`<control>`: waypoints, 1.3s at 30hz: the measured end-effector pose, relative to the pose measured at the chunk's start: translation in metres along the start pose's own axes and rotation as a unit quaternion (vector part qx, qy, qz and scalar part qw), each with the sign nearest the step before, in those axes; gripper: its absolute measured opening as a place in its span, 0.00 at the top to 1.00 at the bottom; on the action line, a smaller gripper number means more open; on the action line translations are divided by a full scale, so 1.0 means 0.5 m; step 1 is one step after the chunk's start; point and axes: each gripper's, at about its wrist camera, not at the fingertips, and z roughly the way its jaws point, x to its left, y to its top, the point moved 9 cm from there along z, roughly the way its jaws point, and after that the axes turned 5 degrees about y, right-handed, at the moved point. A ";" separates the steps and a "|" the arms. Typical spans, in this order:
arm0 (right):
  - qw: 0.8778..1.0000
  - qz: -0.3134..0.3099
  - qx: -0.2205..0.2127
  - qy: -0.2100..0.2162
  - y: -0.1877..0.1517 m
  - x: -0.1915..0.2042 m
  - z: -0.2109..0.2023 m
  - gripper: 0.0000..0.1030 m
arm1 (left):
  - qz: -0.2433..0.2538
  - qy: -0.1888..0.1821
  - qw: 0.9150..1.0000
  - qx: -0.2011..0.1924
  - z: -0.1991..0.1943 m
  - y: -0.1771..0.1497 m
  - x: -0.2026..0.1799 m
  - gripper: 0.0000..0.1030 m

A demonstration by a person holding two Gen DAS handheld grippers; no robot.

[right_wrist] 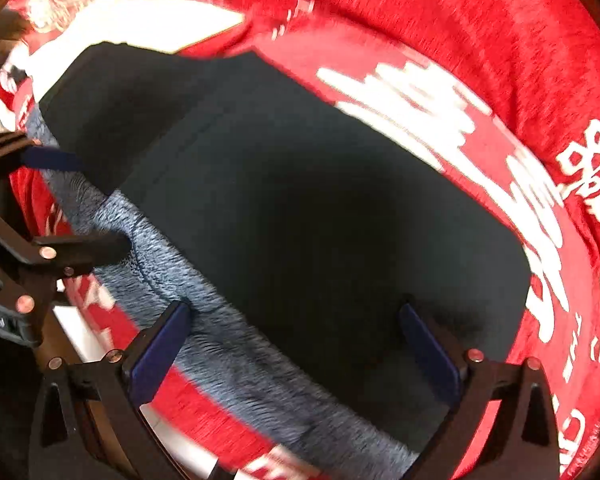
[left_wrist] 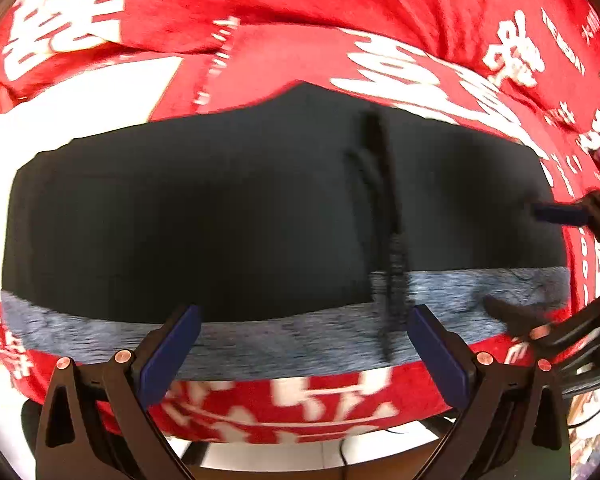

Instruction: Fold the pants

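Note:
Black pants lie flat and folded on a red blanket, with a grey waistband along the near edge and a black drawstring across the cloth. My left gripper hovers open over the waistband and grips nothing. In the same view my right gripper stands open at the pants' right end. In the right wrist view the pants and waistband run diagonally. There my right gripper is open wide above them, and my left gripper is open at the left edge.
A red blanket with white lettering covers the surface and rises in folds behind the pants. The blanket's near edge drops off just beyond the waistband, with pale floor below. A white patch of blanket lies left of the pants.

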 end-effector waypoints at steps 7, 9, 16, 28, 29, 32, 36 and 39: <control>0.996 -0.041 -0.063 0.047 0.142 0.084 -0.078 0.00 | -0.126 0.000 0.991 0.042 0.078 -0.048 0.206 0.00; 0.993 -0.073 -0.063 0.066 0.195 0.122 -0.060 0.00 | -0.131 -0.027 0.990 0.031 0.077 -0.047 0.212 0.00; 0.971 -0.207 -0.017 0.119 0.348 0.266 0.032 0.00 | -0.122 -0.022 0.992 0.001 0.047 -0.065 0.245 0.00; 0.909 -0.338 0.144 0.195 0.466 0.364 0.210 0.00 | -0.105 -0.031 0.994 0.008 0.075 -0.069 0.245 0.00; 0.903 -0.328 0.165 0.222 0.466 0.370 0.225 0.00 | -0.109 -0.038 0.993 0.008 0.076 -0.067 0.251 0.00; 0.882 -0.320 0.214 0.272 0.454 0.388 0.258 0.00 | -0.112 -0.049 0.992 0.011 0.074 -0.064 0.259 0.00; 0.874 -0.313 0.240 0.284 0.459 0.380 0.255 0.04 | -0.108 -0.049 0.993 0.016 0.078 -0.057 0.263 0.00; 0.861 -0.353 0.231 0.283 0.439 0.392 0.213 0.46 | -0.107 -0.052 0.993 0.016 0.068 -0.051 0.266 0.00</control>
